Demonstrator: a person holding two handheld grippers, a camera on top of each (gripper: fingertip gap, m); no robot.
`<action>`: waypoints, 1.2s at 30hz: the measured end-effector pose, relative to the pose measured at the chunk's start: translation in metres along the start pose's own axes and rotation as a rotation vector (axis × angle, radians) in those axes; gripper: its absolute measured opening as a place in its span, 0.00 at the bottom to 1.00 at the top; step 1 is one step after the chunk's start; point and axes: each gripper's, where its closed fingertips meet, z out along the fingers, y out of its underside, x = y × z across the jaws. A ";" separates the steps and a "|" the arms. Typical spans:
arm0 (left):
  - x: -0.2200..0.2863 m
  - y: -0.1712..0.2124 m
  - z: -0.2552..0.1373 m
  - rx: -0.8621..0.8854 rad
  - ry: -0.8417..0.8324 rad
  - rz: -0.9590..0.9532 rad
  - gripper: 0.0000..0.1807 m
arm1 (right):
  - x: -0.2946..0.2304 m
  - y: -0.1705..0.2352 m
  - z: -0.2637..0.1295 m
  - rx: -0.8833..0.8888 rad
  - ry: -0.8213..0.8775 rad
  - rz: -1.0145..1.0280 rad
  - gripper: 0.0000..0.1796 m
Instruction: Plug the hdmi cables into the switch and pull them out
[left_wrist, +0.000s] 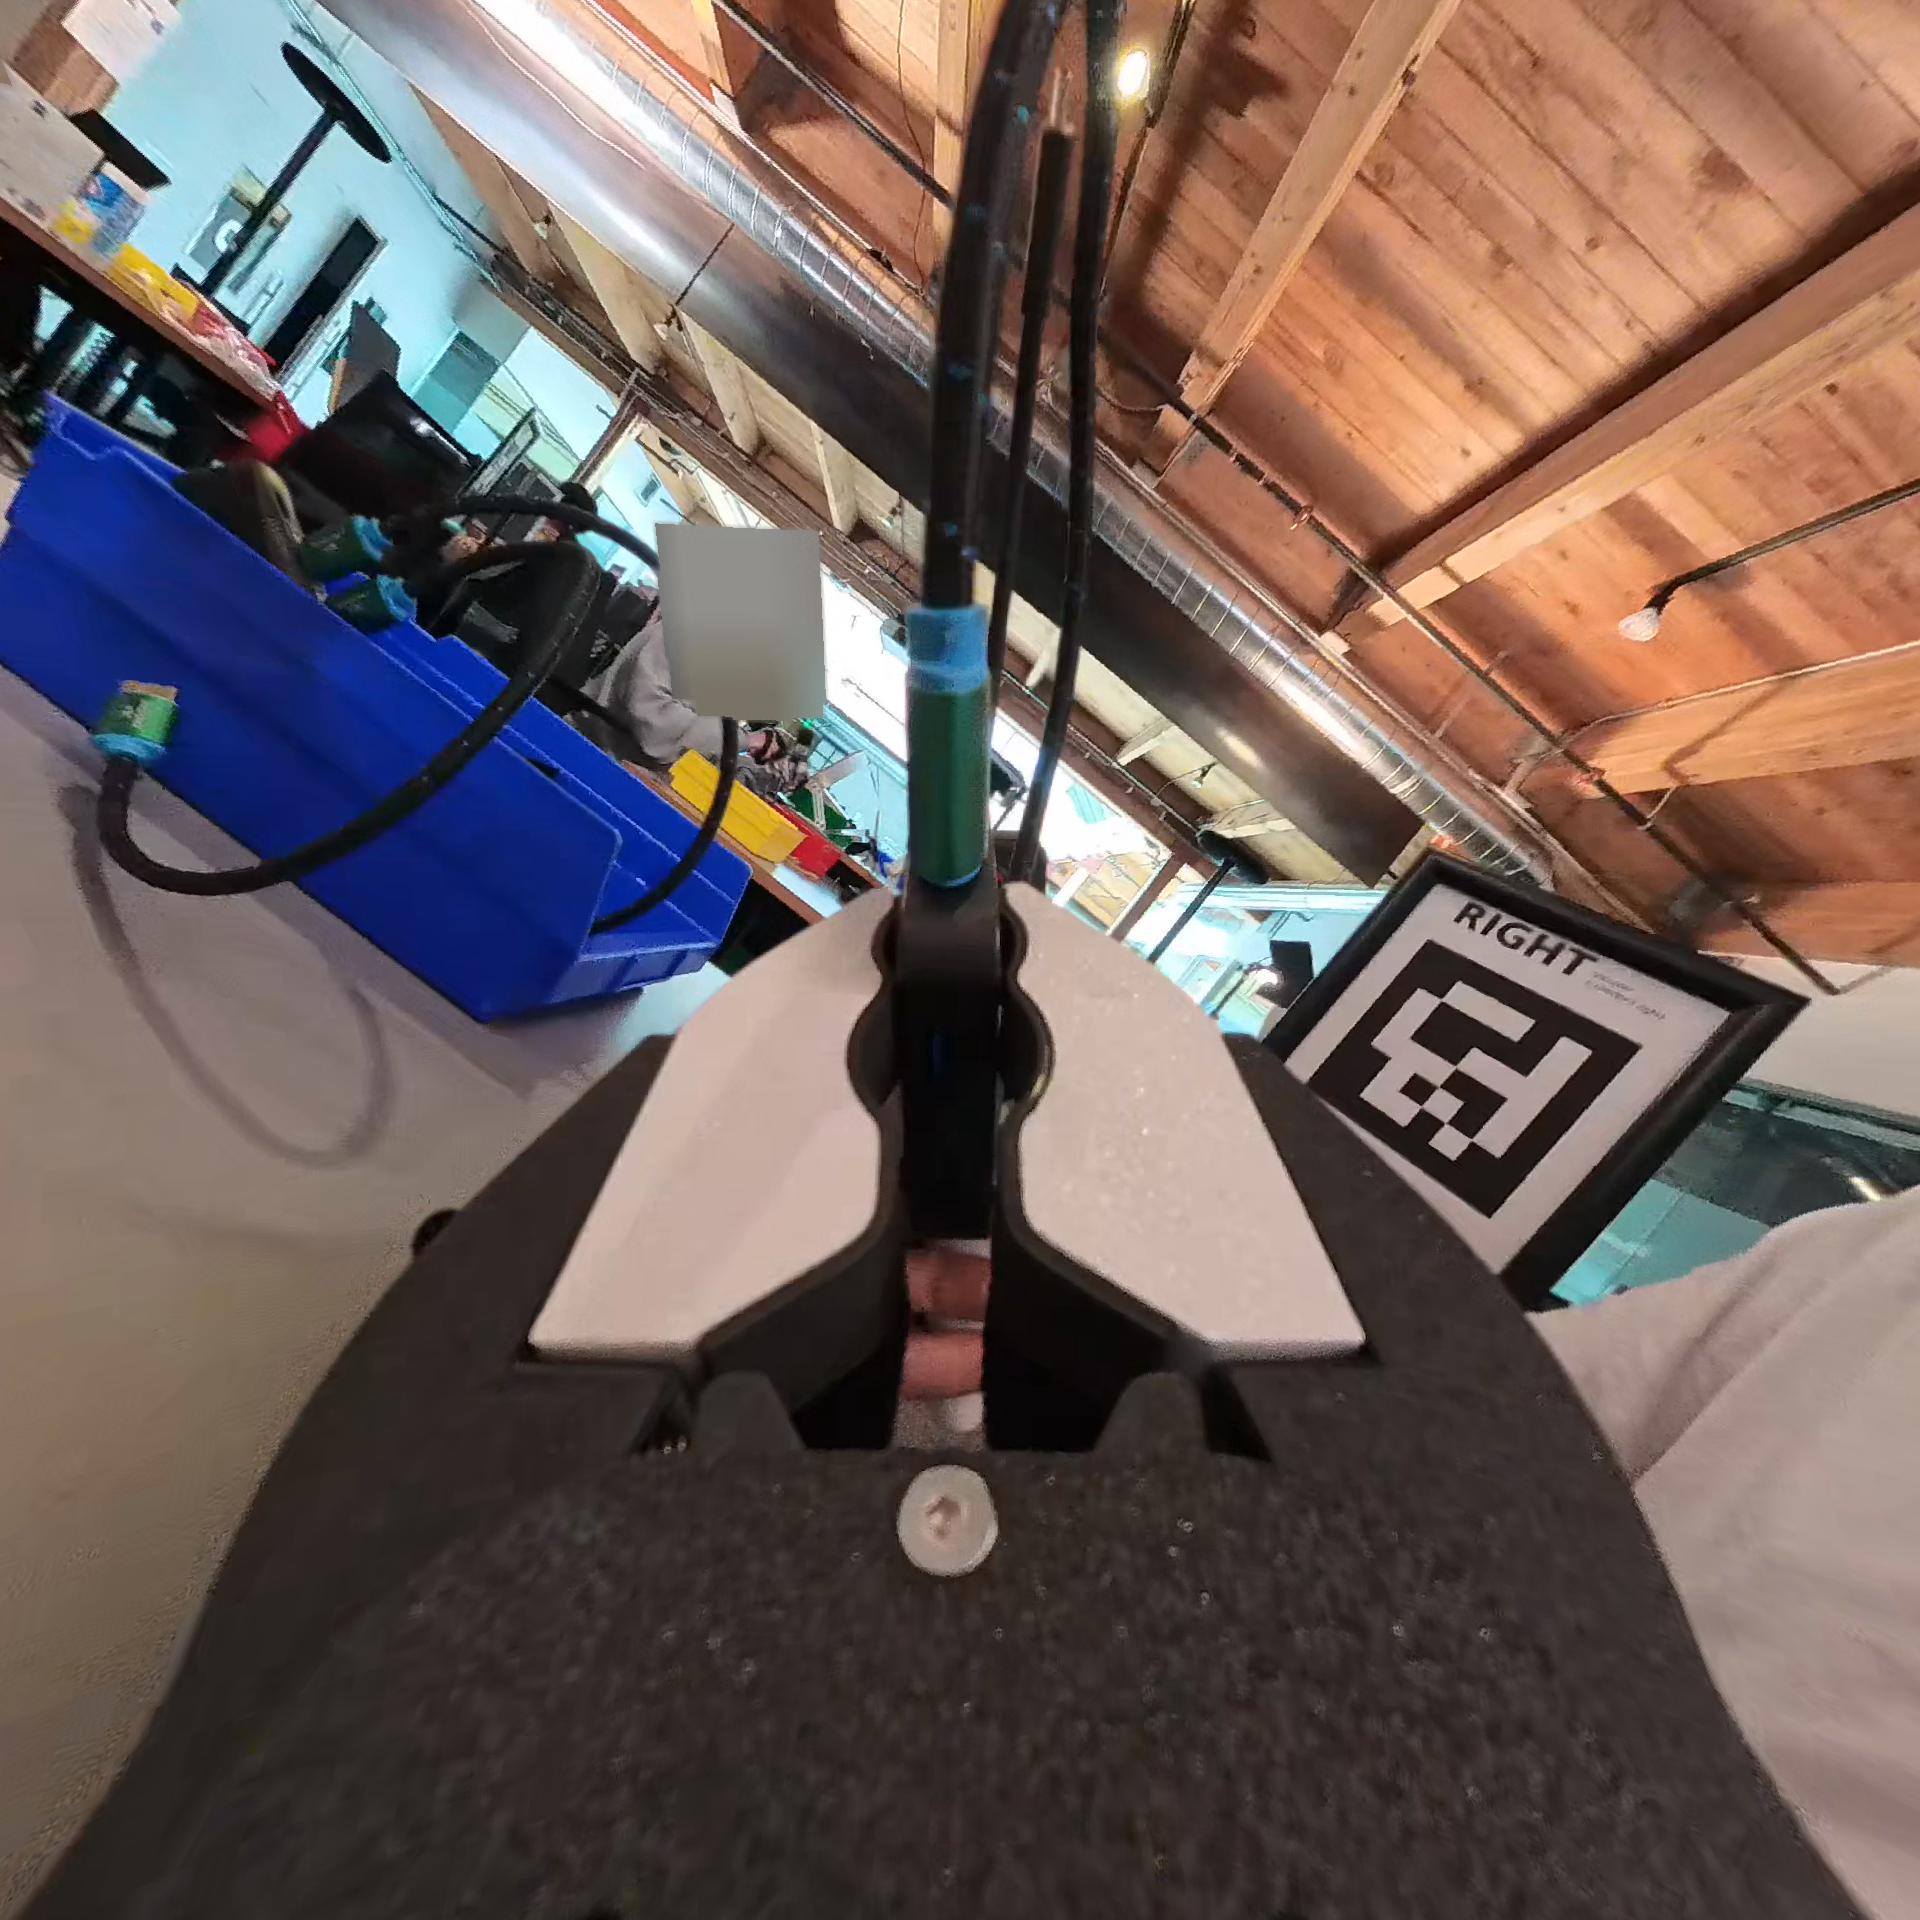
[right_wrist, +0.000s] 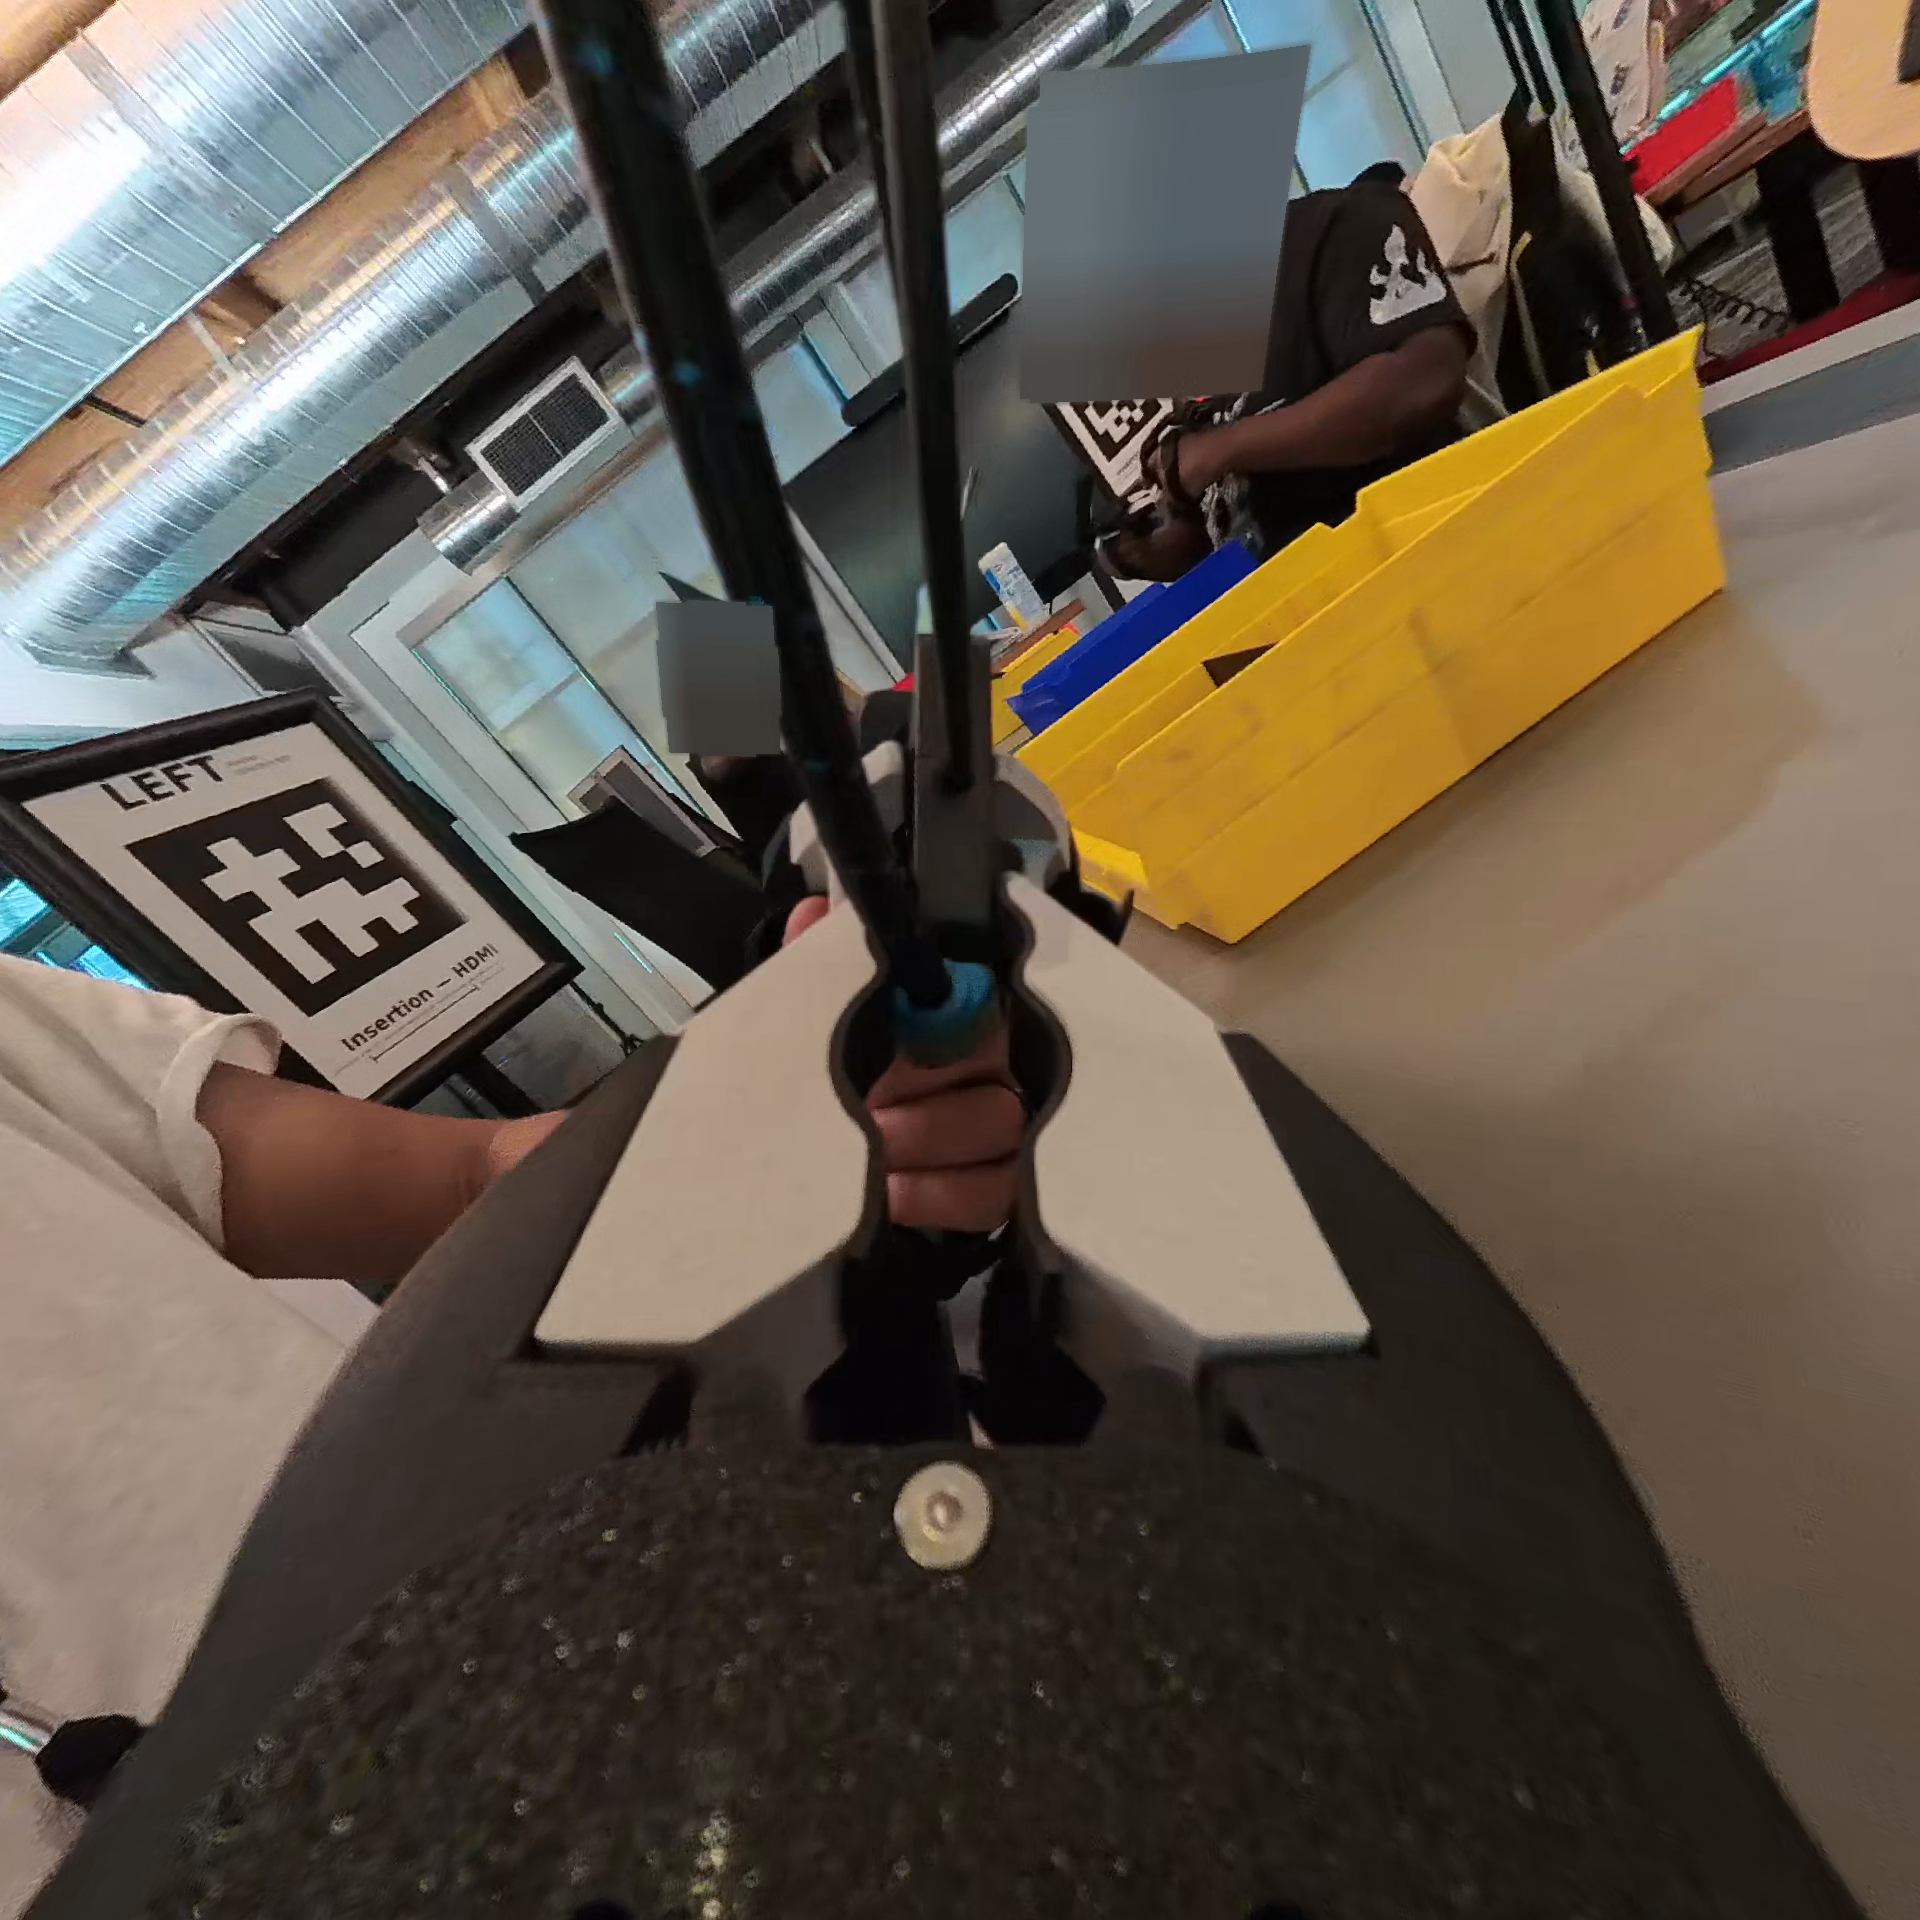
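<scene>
A: What do I see around you?

B: Blue bin (left_wrist: 343, 727) at the table's (left_wrist: 156, 1195) far left edge, yellow bin (right_wrist: 1403, 665) toward its far right.

A: And the tools?

B: My left gripper (left_wrist: 951, 914), tilted up toward the ceiling, pinches the black switch (left_wrist: 951, 1039); a green HDMI plug (left_wrist: 945, 769) stands in its top. My right gripper (right_wrist: 951, 935) closes around the grey plug (right_wrist: 951, 831), its cable (right_wrist: 914, 312) rising.
</scene>
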 end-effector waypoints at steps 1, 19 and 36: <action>0.000 0.001 0.000 0.000 0.008 -0.010 0.08 | 0.000 0.000 -0.001 -0.003 0.001 0.010 0.08; -0.017 0.012 -0.011 -0.175 -0.087 0.145 0.21 | 0.011 -0.218 -0.145 0.021 0.454 -0.385 0.07; -0.022 0.022 -0.011 -0.255 -0.088 0.161 0.17 | 0.305 -0.214 -0.264 -1.102 0.876 -0.125 0.07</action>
